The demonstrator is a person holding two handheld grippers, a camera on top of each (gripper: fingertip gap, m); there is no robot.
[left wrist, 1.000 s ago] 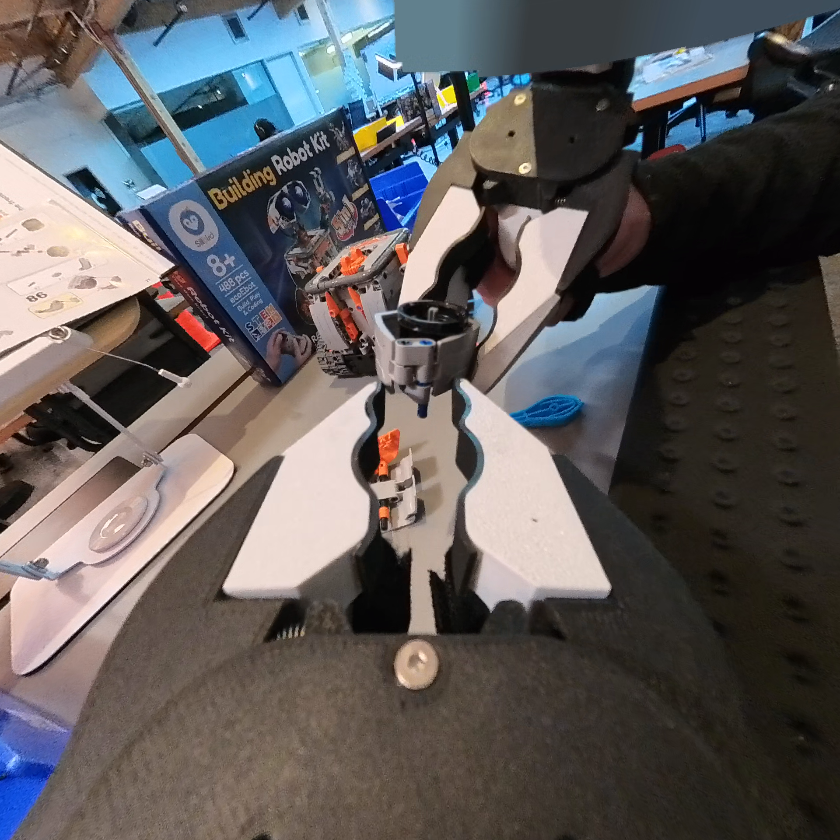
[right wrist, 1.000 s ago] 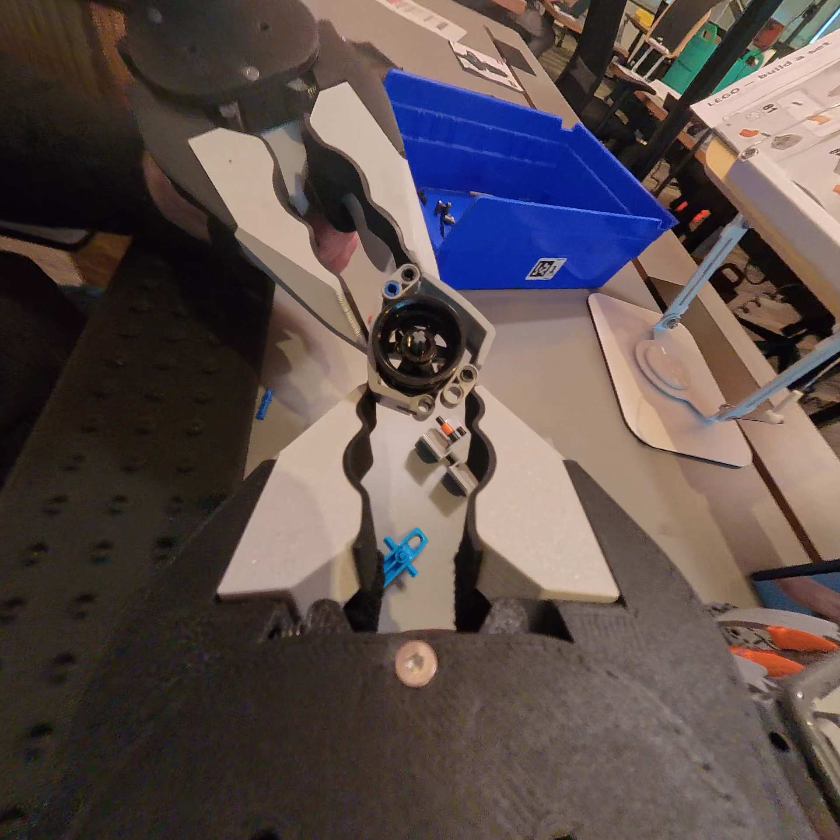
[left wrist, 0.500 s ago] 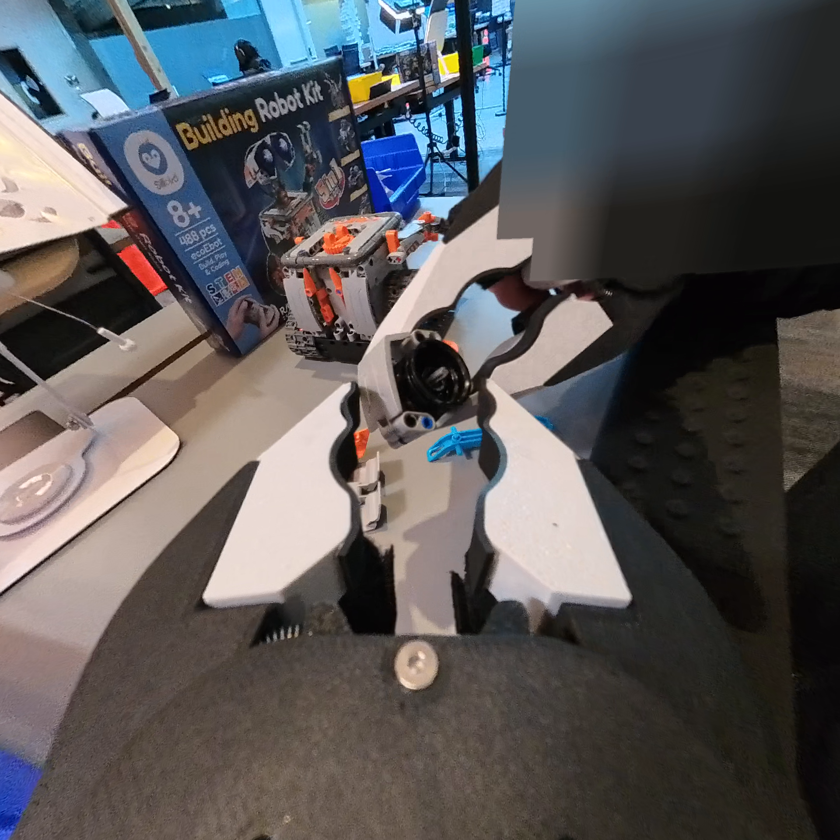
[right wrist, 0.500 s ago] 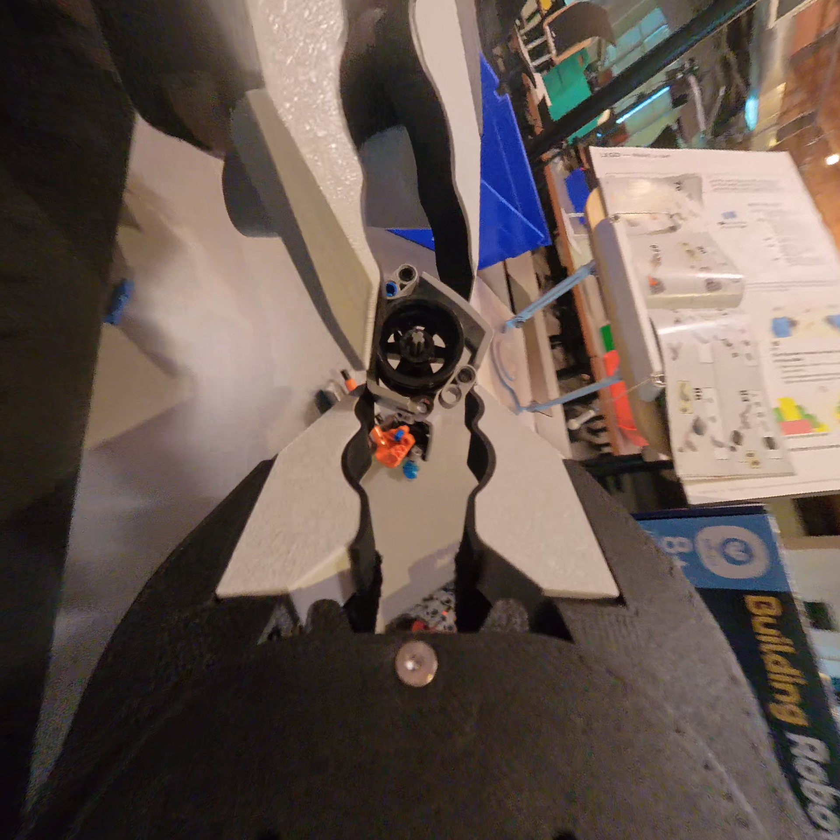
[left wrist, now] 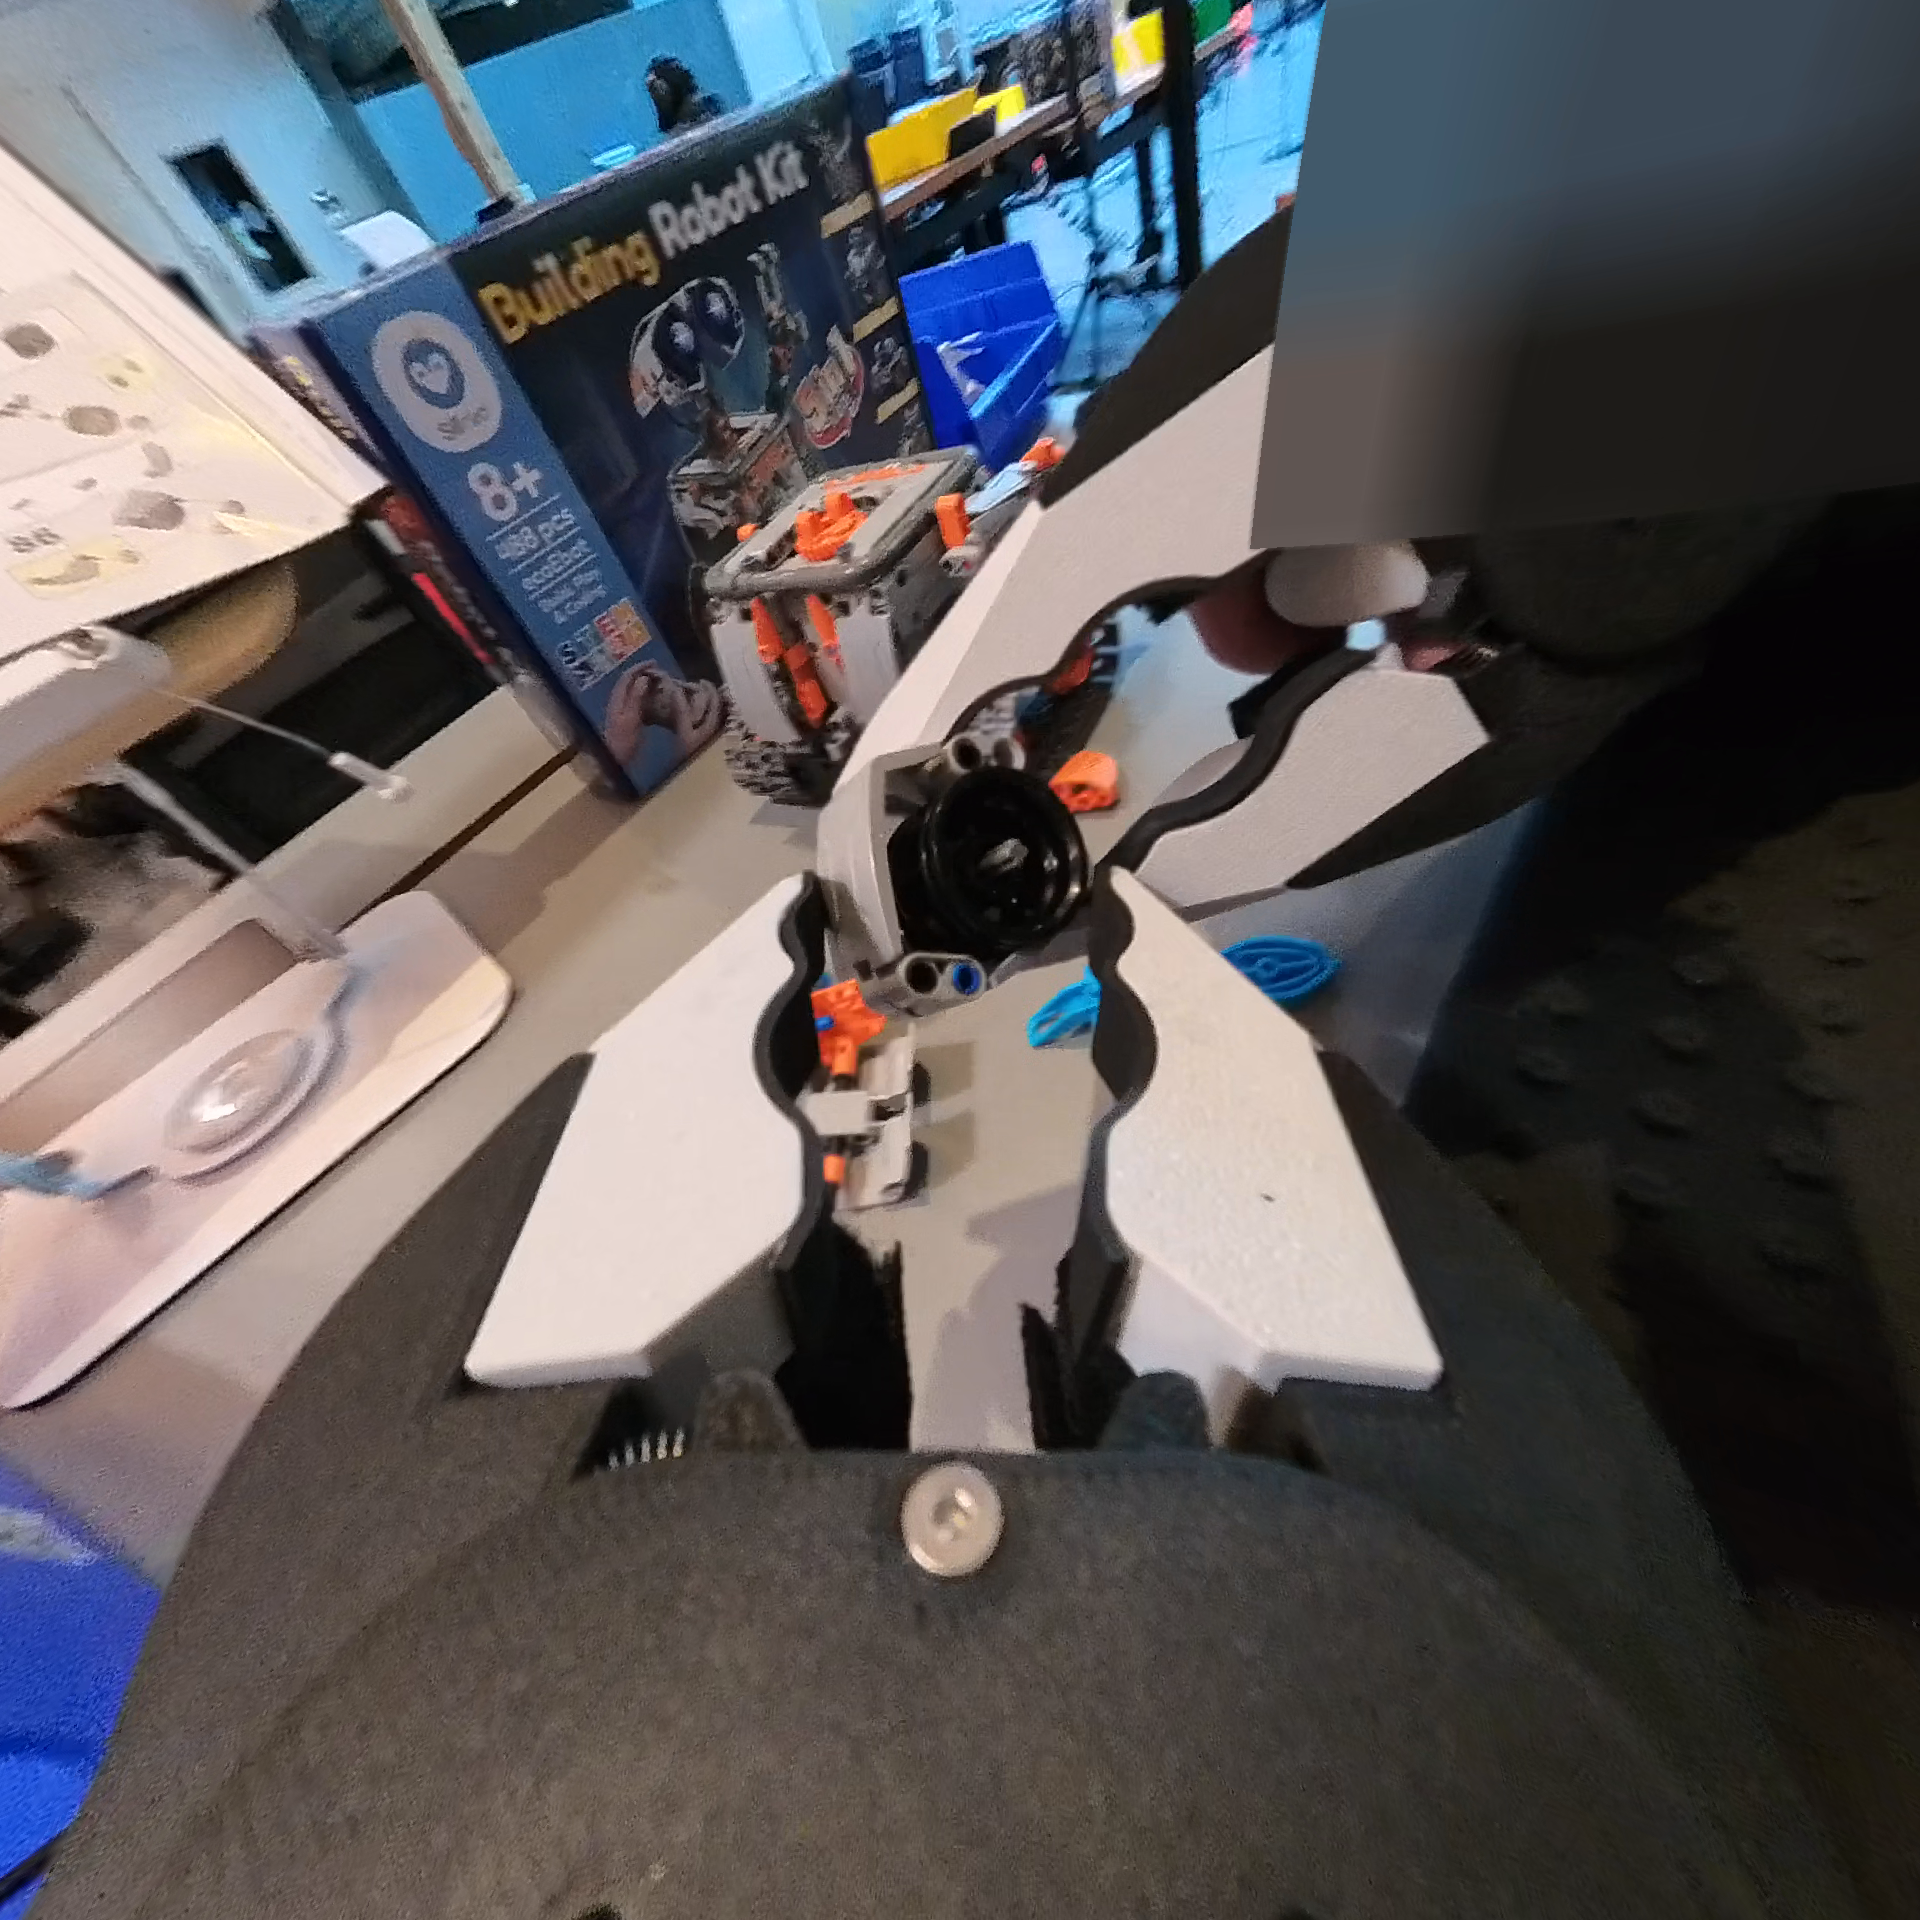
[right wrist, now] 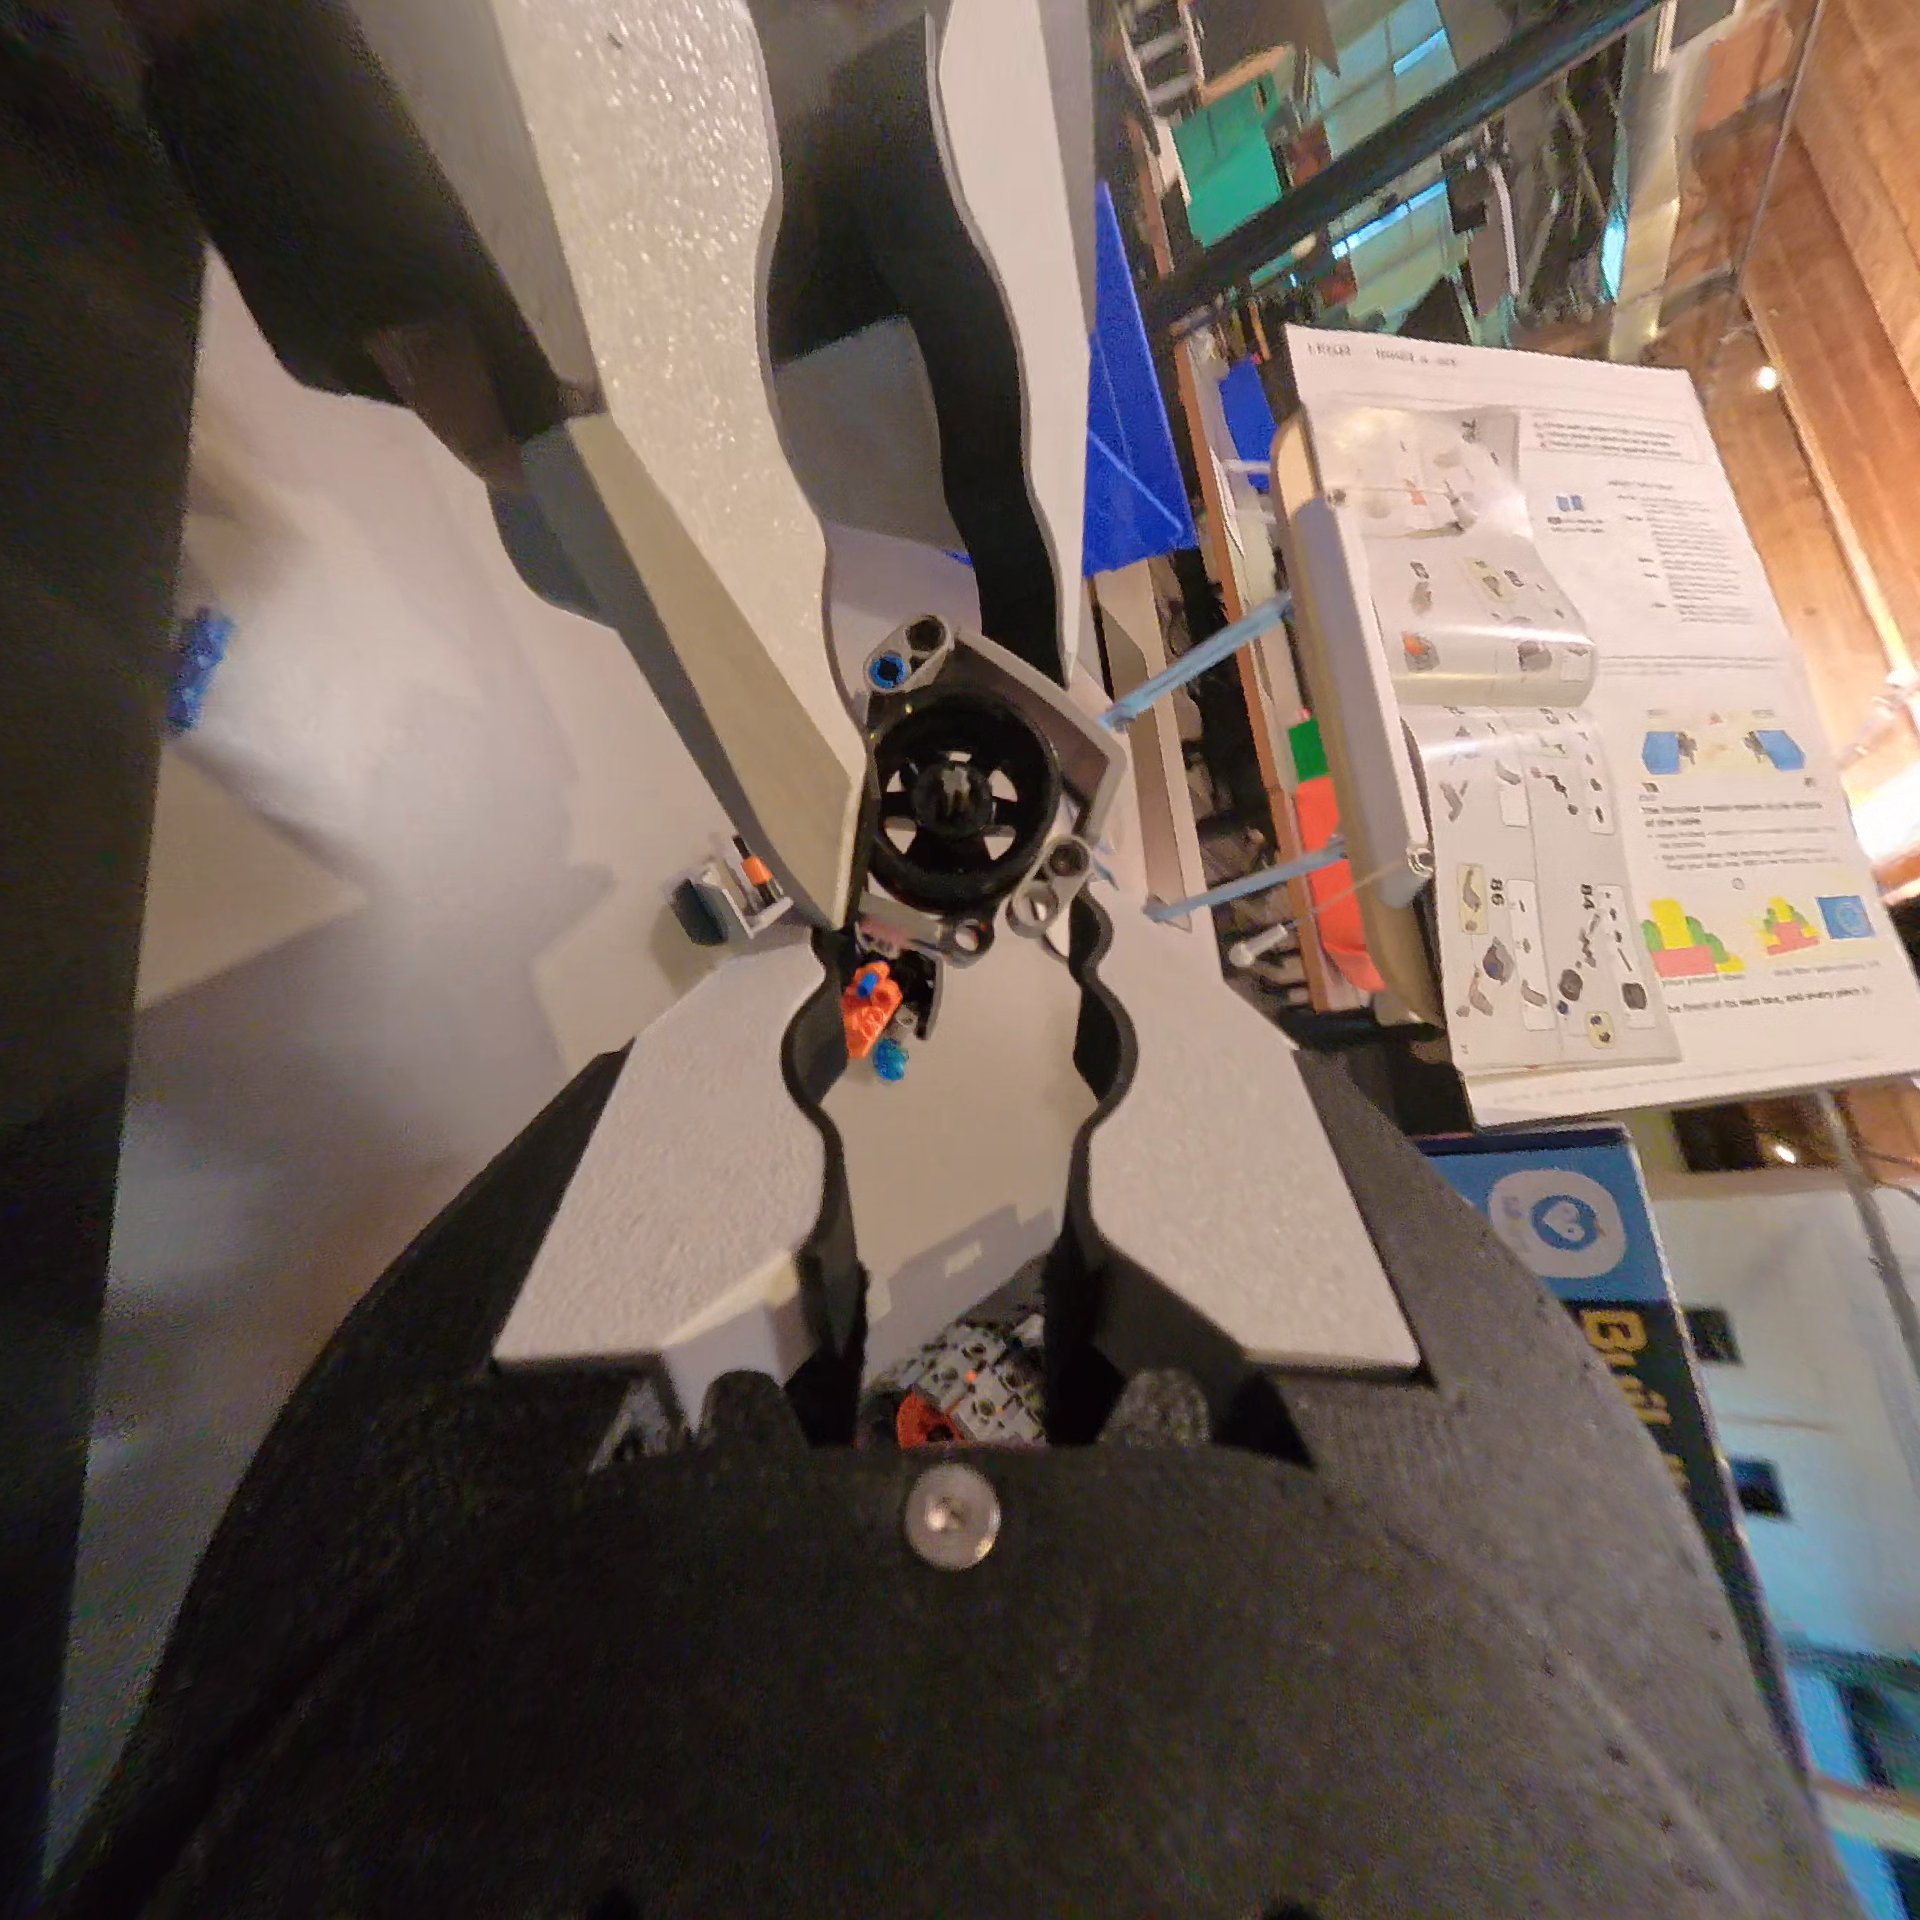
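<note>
In the left wrist view, a grey brick assembly with a black wheel hub is seen at the tips of the left gripper, whose white fingers stand a little apart on either side of it; whether they press on it cannot be told. The hub's round opening is turned up and to the right, its axle line running obliquely away from the camera. The right gripper is reached in from the upper right, one finger laid against the assembly's grey back; its body is covered by a blurred patch. Below, a small grey and orange piece is seen on the grey table, partly hidden by the left finger. A kit box and a tracked brick robot are set beyond. In the right wrist view, the hub is faced almost straight at the camera. It is held between the fingers of the left gripper, closed on its grey frame from above, while the right gripper is spread just beneath, touching the frame's lower edge at most. An orange piece is half hidden under the frame. An instruction sheet is blurred at the right.
</note>
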